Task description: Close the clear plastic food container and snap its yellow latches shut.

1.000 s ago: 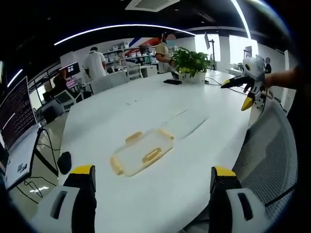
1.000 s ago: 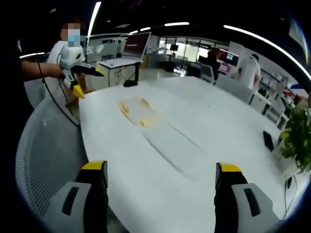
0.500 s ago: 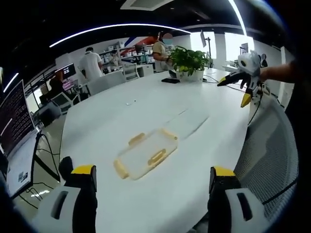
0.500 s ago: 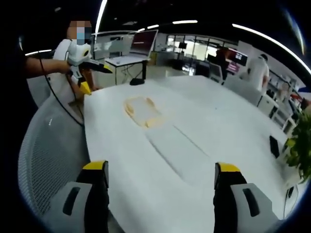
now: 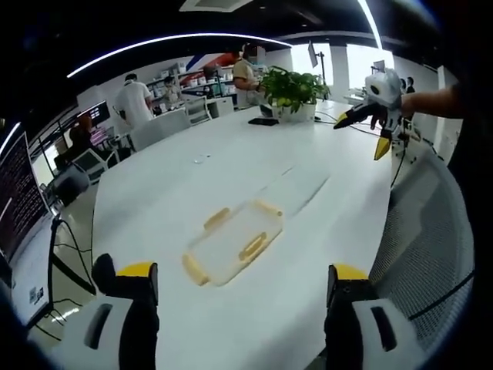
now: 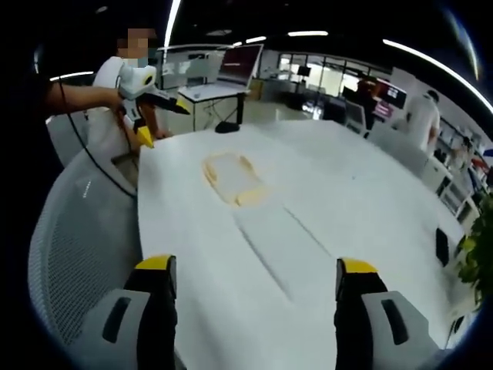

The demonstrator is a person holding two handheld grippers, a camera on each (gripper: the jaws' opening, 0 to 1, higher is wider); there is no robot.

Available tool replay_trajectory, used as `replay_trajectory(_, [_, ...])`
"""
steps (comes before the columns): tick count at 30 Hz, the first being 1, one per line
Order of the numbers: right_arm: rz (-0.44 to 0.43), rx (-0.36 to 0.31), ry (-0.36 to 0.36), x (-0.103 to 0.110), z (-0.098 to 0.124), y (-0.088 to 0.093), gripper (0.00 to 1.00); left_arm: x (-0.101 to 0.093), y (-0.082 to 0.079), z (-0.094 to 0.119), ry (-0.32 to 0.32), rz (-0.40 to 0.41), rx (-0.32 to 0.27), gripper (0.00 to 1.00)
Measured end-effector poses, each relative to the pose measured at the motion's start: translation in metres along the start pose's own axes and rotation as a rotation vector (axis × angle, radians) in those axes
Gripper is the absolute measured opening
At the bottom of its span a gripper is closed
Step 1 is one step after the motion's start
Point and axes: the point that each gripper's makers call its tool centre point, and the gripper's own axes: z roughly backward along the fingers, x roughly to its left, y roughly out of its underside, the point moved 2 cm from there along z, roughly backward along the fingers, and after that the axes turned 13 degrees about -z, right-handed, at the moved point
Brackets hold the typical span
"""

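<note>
Left gripper view shows the container [image 5: 233, 242] lying flat on the white worktop [image 5: 254, 162], well ahead of the left tool [image 5: 240, 308], jaws spread. The right tool [image 6: 254, 297], also spread and empty, hangs well off. Approach step, I judge; next, reach in to press a yellow latch [image 5: 252, 247].

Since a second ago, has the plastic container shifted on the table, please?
No. The container lies in the same spot beside the faint seam in the white table, its latches at the same angle to it; only the camera has moved.
</note>
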Motion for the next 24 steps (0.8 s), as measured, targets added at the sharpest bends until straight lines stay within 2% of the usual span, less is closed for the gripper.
replay_trajectory(24, [0.110, 0.067, -0.060, -0.004, -0.024, -0.020, 0.71, 0.021, 0.009, -0.025, 0.096, -0.103, 0.036, 0.76])
